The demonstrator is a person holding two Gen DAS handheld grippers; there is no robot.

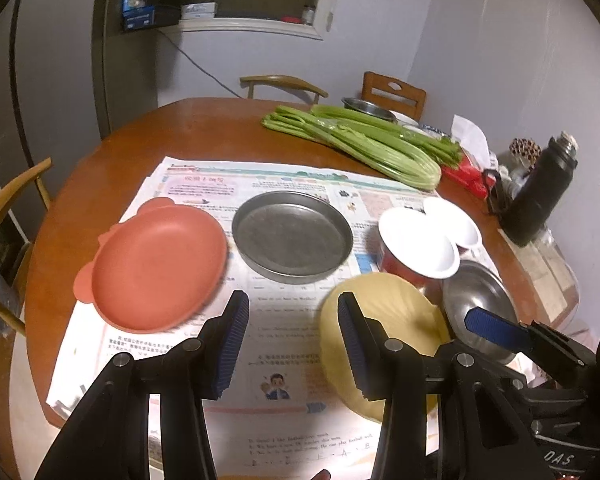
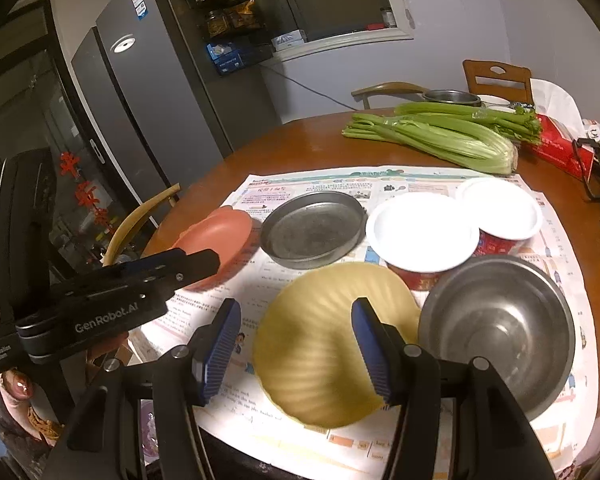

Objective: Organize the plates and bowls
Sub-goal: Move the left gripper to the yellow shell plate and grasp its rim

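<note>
Dishes all laid out on the newspaper (image 1: 284, 176) across the round table (image 1: 180, 128), grey metal pan (image 1: 292, 236) dead centre. Just left of the pan, nearly rim to rim: pink plate (image 1: 156, 268), right way up. Right of the pan: two red bowls with white insides, the nearer (image 1: 418, 240) overlapping the farther (image 1: 454, 220). In front of the pan, to its right: yellow ribbed plate (image 2: 316, 344), and right of that again, rims apparently touching, steel bowl (image 2: 496, 332). Well behind the pan: a bunch of celery (image 1: 360, 140).

Left gripper (image 1: 293, 298) hanging just in front of the pan, angled down, jaws parted, holding nothing, only newsprint visible through the gap. Right gripper (image 2: 296, 304) hovering in front of the pan on the yellow-plate side, jaws likewise apart, plate visible in the gap but not pinched; both blue pads clear of it.
</note>
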